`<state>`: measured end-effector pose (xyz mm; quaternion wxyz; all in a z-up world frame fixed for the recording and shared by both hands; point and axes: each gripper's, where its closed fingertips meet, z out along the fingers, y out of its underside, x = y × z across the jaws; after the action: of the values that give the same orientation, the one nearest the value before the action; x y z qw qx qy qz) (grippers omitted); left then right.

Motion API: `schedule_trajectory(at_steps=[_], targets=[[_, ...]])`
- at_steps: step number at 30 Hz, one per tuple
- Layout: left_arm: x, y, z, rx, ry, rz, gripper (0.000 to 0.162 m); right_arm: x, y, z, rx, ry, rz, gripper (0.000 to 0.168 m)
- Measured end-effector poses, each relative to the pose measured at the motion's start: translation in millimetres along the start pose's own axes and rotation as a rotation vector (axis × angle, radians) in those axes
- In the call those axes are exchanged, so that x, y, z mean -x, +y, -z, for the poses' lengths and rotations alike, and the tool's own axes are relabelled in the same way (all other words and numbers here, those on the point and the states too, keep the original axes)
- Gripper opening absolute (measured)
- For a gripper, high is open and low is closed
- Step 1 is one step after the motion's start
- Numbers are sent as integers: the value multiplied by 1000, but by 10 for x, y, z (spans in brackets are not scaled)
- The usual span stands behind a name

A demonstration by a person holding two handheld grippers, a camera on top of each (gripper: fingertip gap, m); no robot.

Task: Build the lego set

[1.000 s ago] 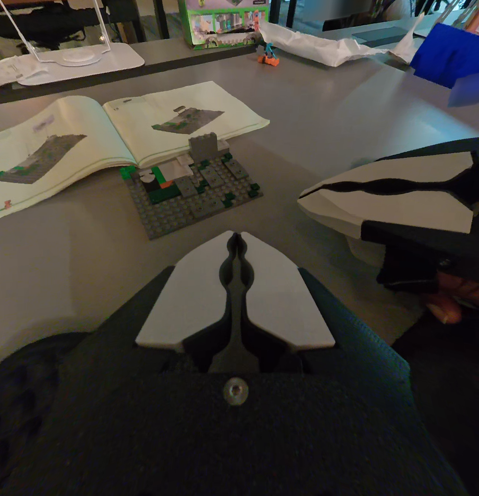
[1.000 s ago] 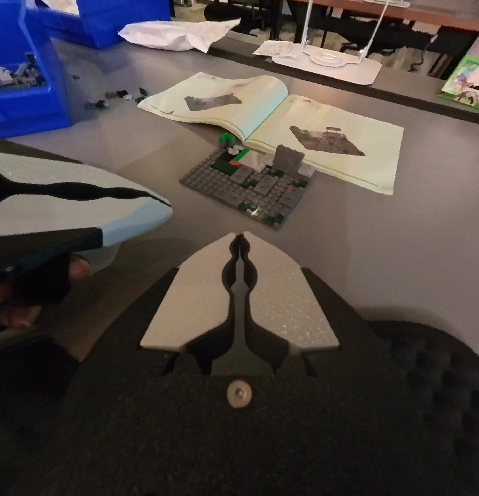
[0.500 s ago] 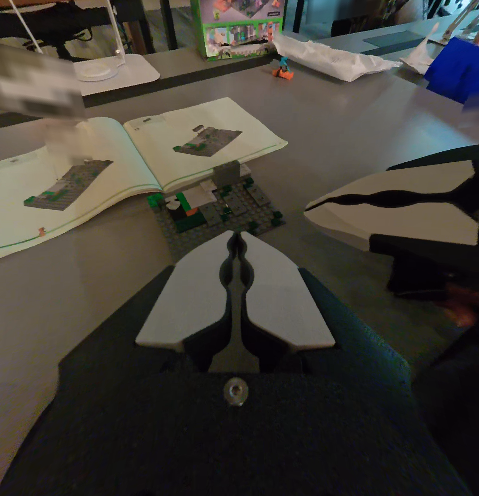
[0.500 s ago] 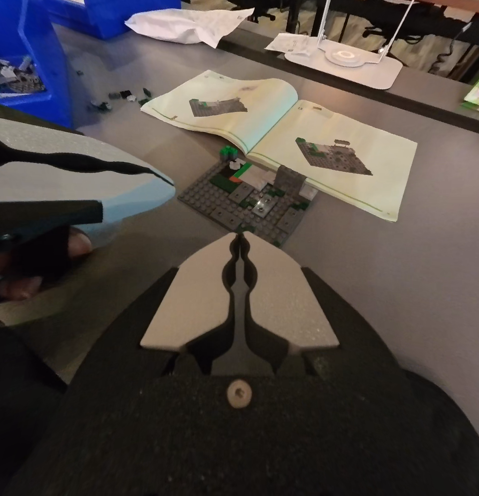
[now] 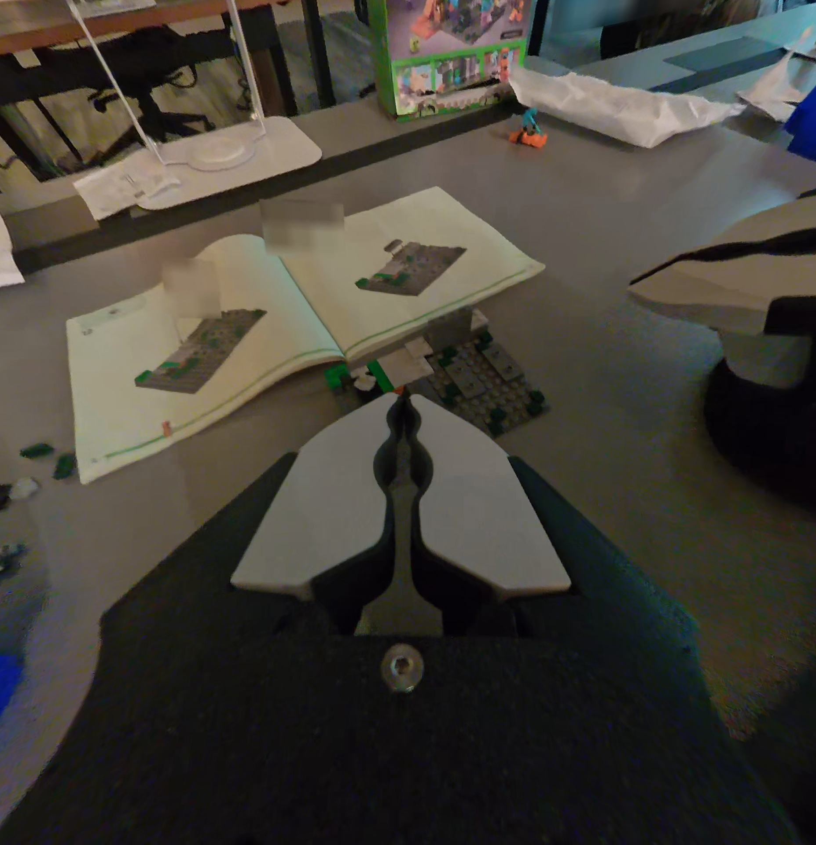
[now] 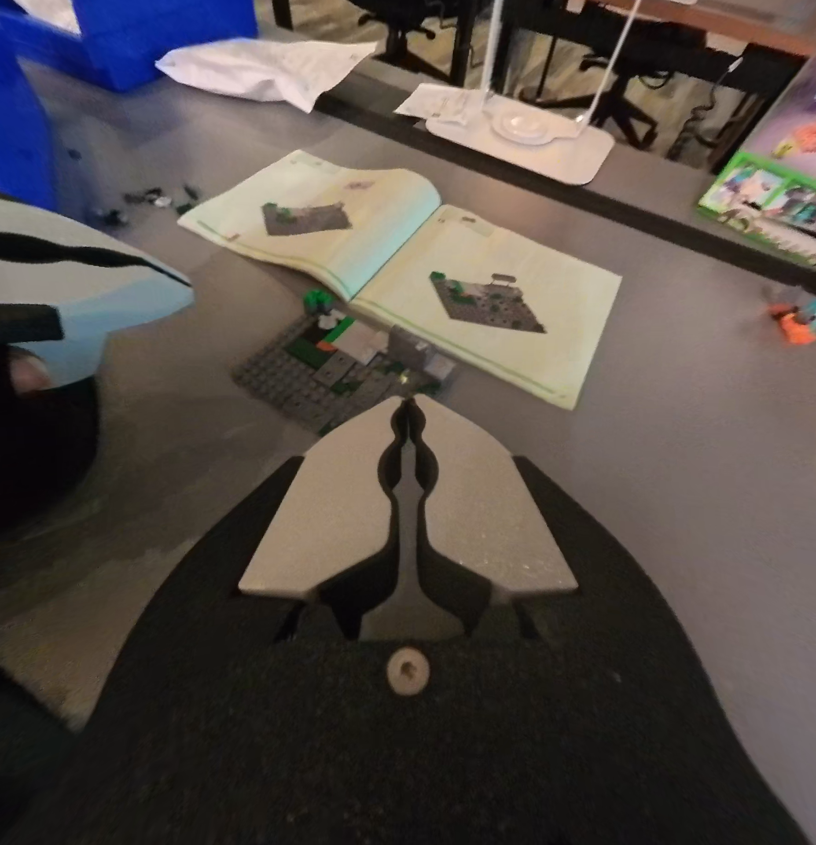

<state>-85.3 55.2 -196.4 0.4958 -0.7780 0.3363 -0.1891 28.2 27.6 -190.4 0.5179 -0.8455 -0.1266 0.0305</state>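
Observation:
A grey lego baseplate (image 5: 484, 393) with dark grey, green, white and orange pieces lies on the grey table, just in front of an open instruction booklet (image 5: 278, 320). My left gripper (image 5: 404, 398) is shut and empty, its tips over the plate's near edge. My right gripper (image 6: 408, 400) is shut and empty, also just short of the plate (image 6: 287, 379). The booklet (image 6: 397, 270) shows in the right wrist view too. Each gripper shows at the side of the other's view: the right one (image 5: 735, 270), the left one (image 6: 77, 283).
Loose small pieces (image 5: 36, 462) lie left of the booklet. A lego box (image 5: 447, 55), a small orange and teal figure (image 5: 527, 130), white paper bags (image 5: 616, 105), a clear stand on a white base (image 5: 223, 146) and blue bins (image 6: 13, 119) stand around the table's back and sides. Spacing between my two grippers at the tips: around 12 cm. From the left gripper's tips to the plate (image 6: 287, 379) is close to 9 cm.
Both grippers have risen and moved forward toward the plate, so their tips now overlap its near edge. Both stay shut. The plate and booklet have not moved.

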Motion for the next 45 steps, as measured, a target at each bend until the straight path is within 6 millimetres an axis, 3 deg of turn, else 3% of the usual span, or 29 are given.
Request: schedule_trajectory(at_steps=[5,9,15,20,29,45], targets=[[146,-230,-190,-11,-6,-34,0,-403,-144,-232,1,31,4,0],[271,-328,-490,15,-21,-71,0,-673,-199,-483,8,61,29,0],[395,-325,-977,113,-4,-96,0,-902,-76,-881,83,68,15,0],[456,-232,-1259,156,14,-80,0,-1008,82,-1062,121,73,-15,0],[485,-84,-1397,171,39,-45,0,-973,284,-1238,180,24,-58,0],[538,-81,-1367,127,22,-62,0,-893,236,-1178,133,53,29,0]])
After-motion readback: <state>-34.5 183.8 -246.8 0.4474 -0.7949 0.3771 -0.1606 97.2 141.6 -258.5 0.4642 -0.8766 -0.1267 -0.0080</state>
